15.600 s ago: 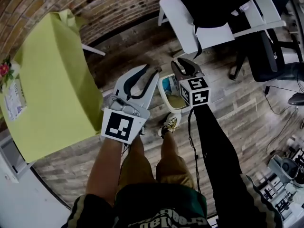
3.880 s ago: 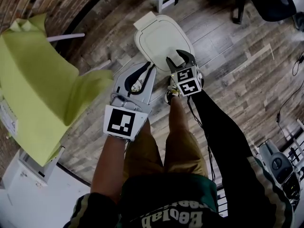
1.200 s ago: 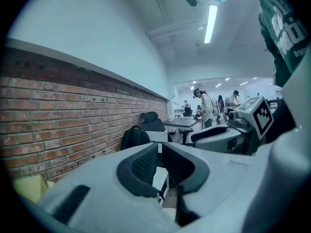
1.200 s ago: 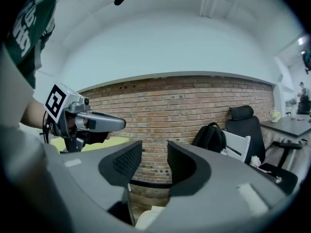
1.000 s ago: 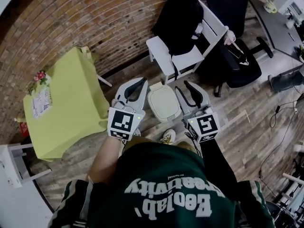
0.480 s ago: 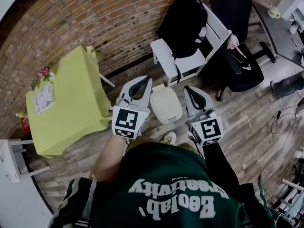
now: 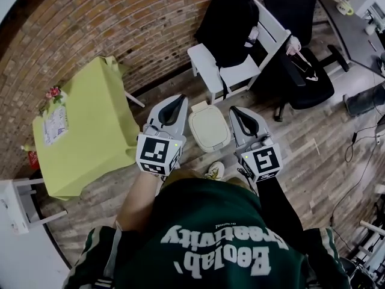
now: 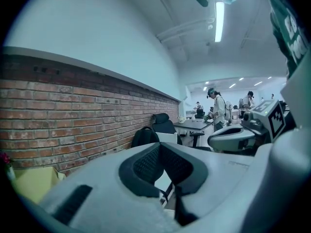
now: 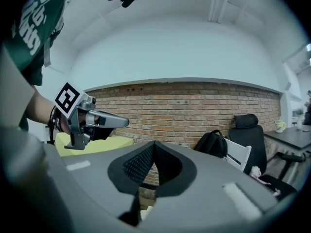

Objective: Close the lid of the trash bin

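**Closed jaws beside a brick wall**

The left gripper (image 8: 159,146) fills the near foreground. Its grey shells curve in to two black ribbed pads (image 8: 145,166) whose tips meet, with nothing between them. A red brick wall (image 8: 73,115) runs along the left, with white plaster above it, and a yellow-green cloth (image 8: 29,188) shows at lower left. Beyond the tips are a black backpack (image 8: 143,136) against a white chair (image 8: 168,138), a black office chair (image 8: 162,122) and a dark desk (image 8: 194,125). Near, at right, is the right gripper (image 8: 214,140) with its black-and-white marker cube (image 8: 272,120). Far off, two people (image 8: 218,108) stand under a long ceiling strip light (image 8: 218,13).
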A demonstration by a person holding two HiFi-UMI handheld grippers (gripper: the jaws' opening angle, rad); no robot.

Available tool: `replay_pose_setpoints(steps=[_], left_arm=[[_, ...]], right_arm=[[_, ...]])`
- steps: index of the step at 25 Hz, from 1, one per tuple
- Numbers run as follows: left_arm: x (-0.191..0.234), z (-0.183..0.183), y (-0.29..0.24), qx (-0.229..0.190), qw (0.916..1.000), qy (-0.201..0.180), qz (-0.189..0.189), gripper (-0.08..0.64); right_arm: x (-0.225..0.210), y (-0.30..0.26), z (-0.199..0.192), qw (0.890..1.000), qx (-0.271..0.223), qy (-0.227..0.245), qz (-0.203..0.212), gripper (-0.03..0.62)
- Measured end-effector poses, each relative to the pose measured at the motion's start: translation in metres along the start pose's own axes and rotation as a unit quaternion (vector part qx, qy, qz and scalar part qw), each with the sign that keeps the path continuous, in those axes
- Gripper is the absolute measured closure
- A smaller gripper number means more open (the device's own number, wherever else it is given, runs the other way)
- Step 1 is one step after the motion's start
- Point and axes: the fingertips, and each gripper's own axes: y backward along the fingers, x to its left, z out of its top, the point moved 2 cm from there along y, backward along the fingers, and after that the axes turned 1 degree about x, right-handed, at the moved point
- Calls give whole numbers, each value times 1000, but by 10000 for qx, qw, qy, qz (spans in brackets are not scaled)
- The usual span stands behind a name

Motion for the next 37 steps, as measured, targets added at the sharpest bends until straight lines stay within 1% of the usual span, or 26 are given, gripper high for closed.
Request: replay_pose_setpoints(steps=[7, 10, 14, 18, 26, 32, 37], left_arm=[[2, 1, 1, -21, 10000, -17, -46, 552], [3, 2, 2, -59, 9999, -10, -95, 552], [6, 2, 4, -75, 9999, -25, -97, 552], [8, 2, 5, -84, 9999, -10, -110, 552], [9, 6, 5, -156, 9997, -8, -172, 552], [7, 3, 4, -132, 9996, 14, -268, 552], [4, -1, -5, -115, 9994, 13, -320, 552]], right_arm=[[-3, 0, 1, 9999, 12, 62, -130, 580], [0, -2, -2, 9999, 67, 101, -112, 580], [6, -5, 2, 9994, 9, 328, -114, 580], [3, -5, 3, 9993, 60, 288, -224, 580], [5, -5, 7, 9991, 178, 300, -260, 580], [6, -3, 2, 9991, 135, 237, -311, 580], [0, -1, -2, 9991, 97, 274, -315, 580]])
